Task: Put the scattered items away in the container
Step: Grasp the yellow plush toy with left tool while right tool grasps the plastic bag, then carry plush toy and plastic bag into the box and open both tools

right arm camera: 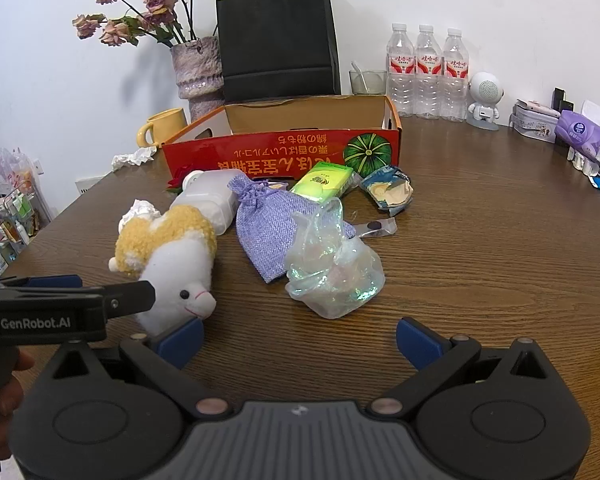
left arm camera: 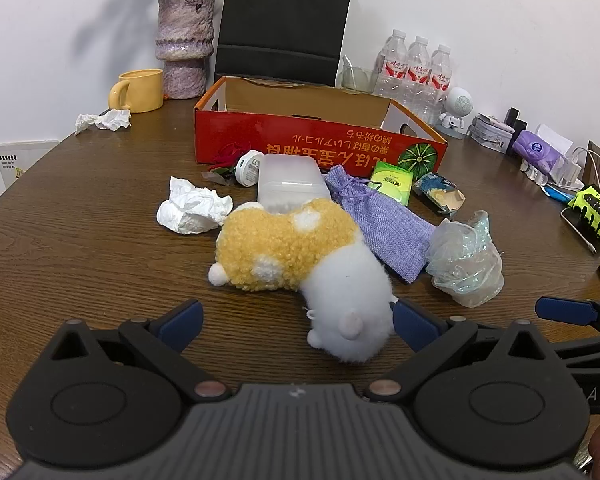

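Plush toy [left arm camera: 300,256] lies on the worktop [left arm camera: 80,240] before the empty red box [left arm camera: 320,136], head toward the left claw [left arm camera: 296,324], whose jaws are spread wide and hold nothing, apparently poised to straddle it. Right claw [right arm camera: 300,344], equally wide and empty, faces the crumpled plastic bag [right arm camera: 332,268].

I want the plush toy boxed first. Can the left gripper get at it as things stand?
Probably yes: the left gripper is open, the plush toy lies right ahead, its white head already beside the right finger, nothing between.
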